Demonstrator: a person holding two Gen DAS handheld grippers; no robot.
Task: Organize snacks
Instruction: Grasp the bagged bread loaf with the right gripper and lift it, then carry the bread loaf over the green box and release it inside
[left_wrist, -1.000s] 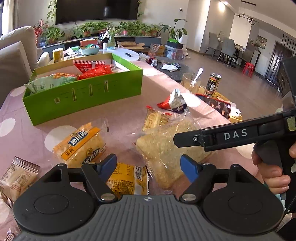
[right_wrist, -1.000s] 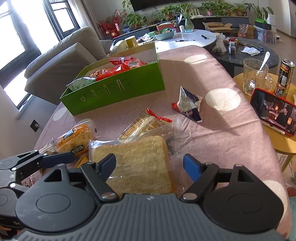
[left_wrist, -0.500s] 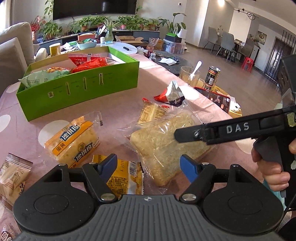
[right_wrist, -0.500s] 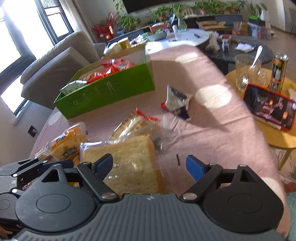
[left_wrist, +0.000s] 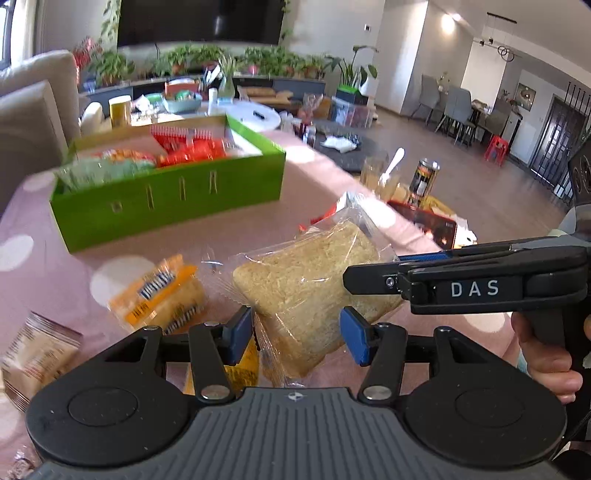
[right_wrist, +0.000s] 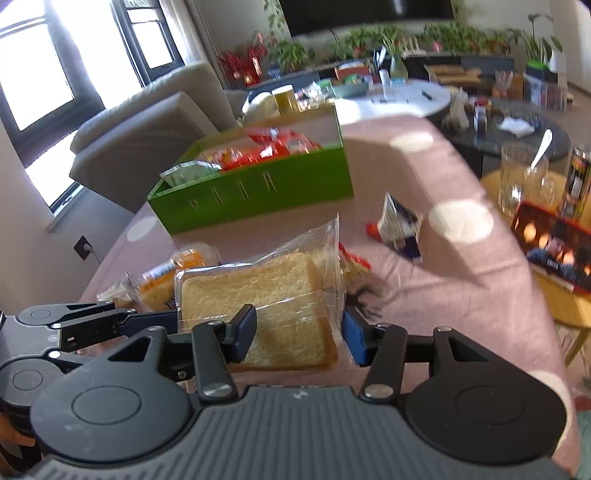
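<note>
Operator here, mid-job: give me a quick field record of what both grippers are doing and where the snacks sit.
left gripper: jaws closing, blue pads either side of the clear-wrapped bread slice
right gripper: jaws closing on the same bread slice from its other side
bread: lifted and tilted, clear of the pink dotted tablecloth
green cardboard box: behind, already holding red and green packets
loose on cloth: orange-labelled bread pack, beige wafer packet, folded foil packet
</note>
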